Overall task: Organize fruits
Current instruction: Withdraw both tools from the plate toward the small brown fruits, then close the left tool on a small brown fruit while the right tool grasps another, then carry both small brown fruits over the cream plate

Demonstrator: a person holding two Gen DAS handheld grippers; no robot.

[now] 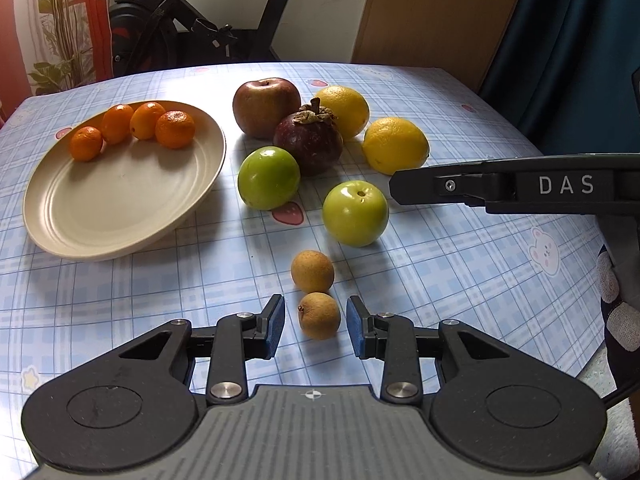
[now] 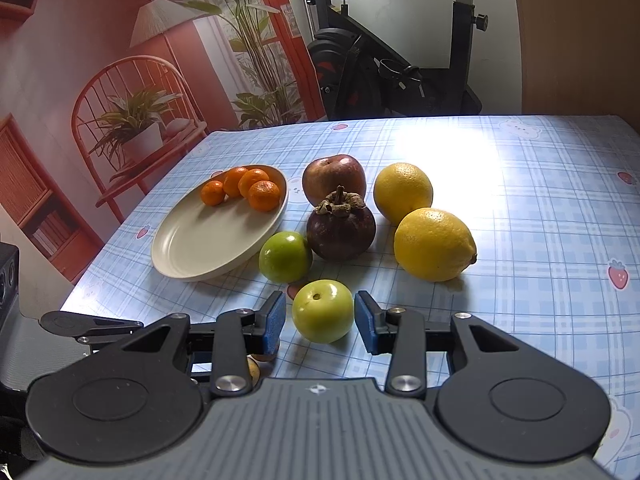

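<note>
Between the left tool's (image 1: 316, 326) open pads lies a longan (image 1: 319, 315).

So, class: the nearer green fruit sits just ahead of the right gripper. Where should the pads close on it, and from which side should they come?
Grip the nearer green fruit across its widest middle, coming from the near side, where the right gripper already stands with open jaws. It is round, its dimple faces up, and both flanks look free; the other green fruit stands apart behind.
</note>
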